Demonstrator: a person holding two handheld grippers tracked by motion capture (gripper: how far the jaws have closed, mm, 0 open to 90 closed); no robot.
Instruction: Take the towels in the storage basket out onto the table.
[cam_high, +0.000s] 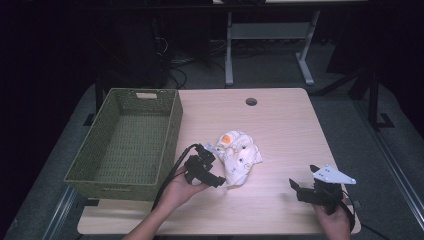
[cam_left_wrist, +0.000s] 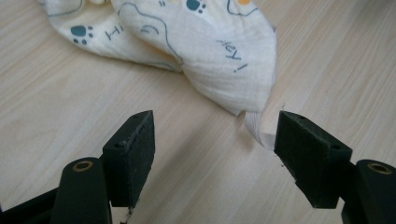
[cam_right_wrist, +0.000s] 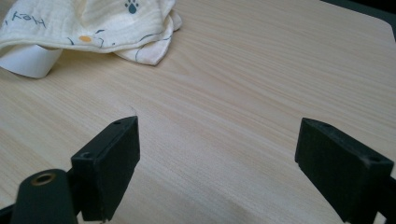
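Basket (cam_high: 125, 145) at table's (cam_high: 280, 125) left edge — cloth (cam_high: 239, 156) just right (mid-table), grippers nearer.

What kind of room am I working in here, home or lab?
Most likely a lab or office workroom, not a home: a light wood desk with a cable hole, another desk's metal frame behind it, loose cables on grey carpet, and dark surroundings.

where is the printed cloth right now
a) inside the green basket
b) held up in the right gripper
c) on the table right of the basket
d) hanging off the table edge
c: the cloth lies crumpled on the table, right of the basket, with the open left gripper at its near corner.
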